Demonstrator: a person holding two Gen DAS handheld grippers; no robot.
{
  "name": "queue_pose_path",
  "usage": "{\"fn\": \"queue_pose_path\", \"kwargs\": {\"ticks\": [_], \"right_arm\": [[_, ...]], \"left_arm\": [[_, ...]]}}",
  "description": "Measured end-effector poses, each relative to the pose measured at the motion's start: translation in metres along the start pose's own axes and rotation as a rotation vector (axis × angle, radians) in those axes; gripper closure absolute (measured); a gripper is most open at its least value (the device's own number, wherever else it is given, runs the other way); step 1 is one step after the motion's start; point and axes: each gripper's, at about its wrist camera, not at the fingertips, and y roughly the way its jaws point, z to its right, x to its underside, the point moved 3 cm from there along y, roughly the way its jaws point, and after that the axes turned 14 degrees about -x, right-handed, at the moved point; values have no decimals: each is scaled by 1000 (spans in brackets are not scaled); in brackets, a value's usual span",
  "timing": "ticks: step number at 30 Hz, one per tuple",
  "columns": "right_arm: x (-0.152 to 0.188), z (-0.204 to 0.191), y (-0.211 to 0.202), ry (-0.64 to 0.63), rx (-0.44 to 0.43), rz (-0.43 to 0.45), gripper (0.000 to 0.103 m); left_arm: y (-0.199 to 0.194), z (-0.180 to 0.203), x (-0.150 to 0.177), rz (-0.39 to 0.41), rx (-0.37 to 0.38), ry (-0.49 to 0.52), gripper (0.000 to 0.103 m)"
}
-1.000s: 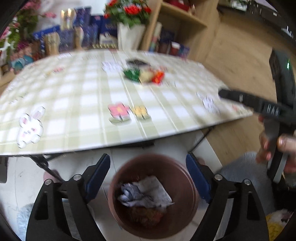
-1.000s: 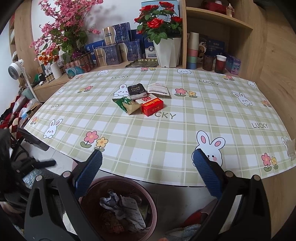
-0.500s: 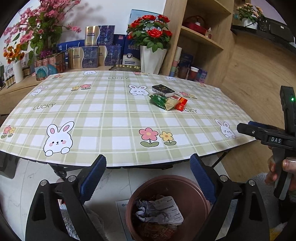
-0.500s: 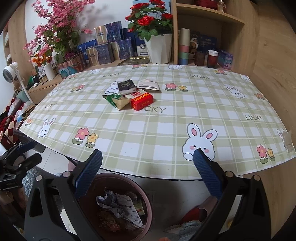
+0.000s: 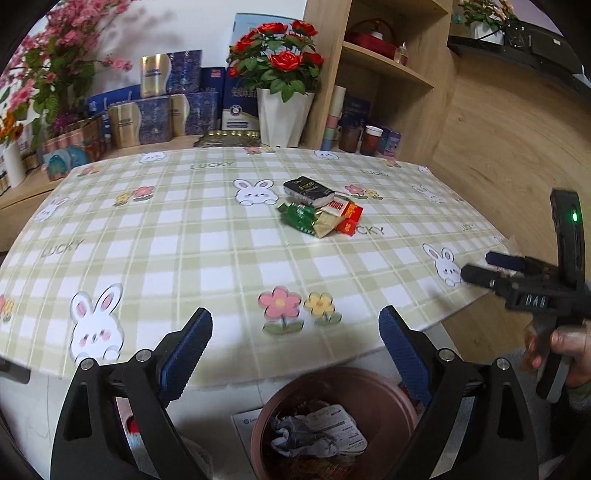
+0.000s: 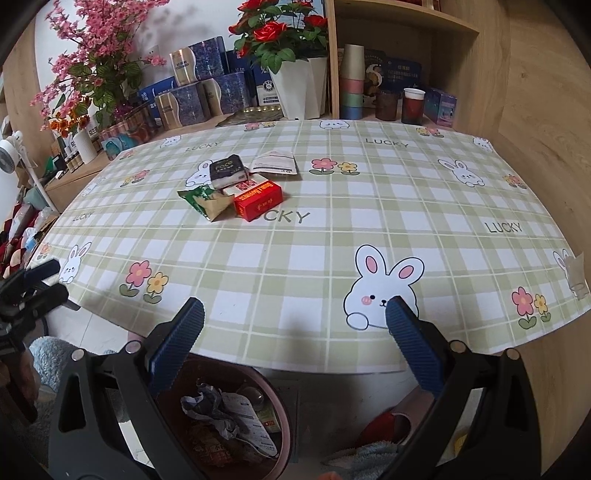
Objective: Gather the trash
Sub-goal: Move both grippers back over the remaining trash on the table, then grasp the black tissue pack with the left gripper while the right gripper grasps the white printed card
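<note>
below the table edge at 6 o'clock, the round brown plastic bin (image 5: 334, 424) holds crumpled paper (image 5: 317, 430). wrappers and small boxes (image 6: 236, 192) lie at 11 o'clock. left gripper (image 5: 295, 347) and right gripper (image 6: 295, 332) gape wide, empty.

Wooden shelving unit (image 6: 402, 22), wood-panel wall (image 6: 535, 110), white back wall (image 5: 207, 22), checked tablecloth (image 6: 332, 236), daylight.

The tablecloth (image 6: 332, 236) is pale green and white plaid, dotted with white bunnies, pink and yellow flowers and grey "LUCKY" lettering. On it sit a red box (image 6: 258, 201) with gold print, a green and gold wrapper (image 6: 203, 201) and a black packet (image 6: 227, 170). The bin (image 5: 332, 384) is reddish brown, and both grippers have blue ribbed pads (image 6: 177, 350) on black frames.
</note>
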Motion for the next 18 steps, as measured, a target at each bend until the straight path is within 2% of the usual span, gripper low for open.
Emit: {"fn": "queue_pose_path", "kwargs": {"ticks": [7,13,16,18], "right_arm": [[-18,10,19,-18,3,-17,6],[-42,24,43,-20,13,-24,6],[-52,30,55,-19,15,-26,6],[-56,35,61,-17,16,-28,6]], "left_arm": [[40,-2,-51,-28,10,-23,16],[99,15,-107,-103,43,-28,17],[129,27,-125,-168,62,-63,30],[153,35,-135,-222,75,-94,31]]}}
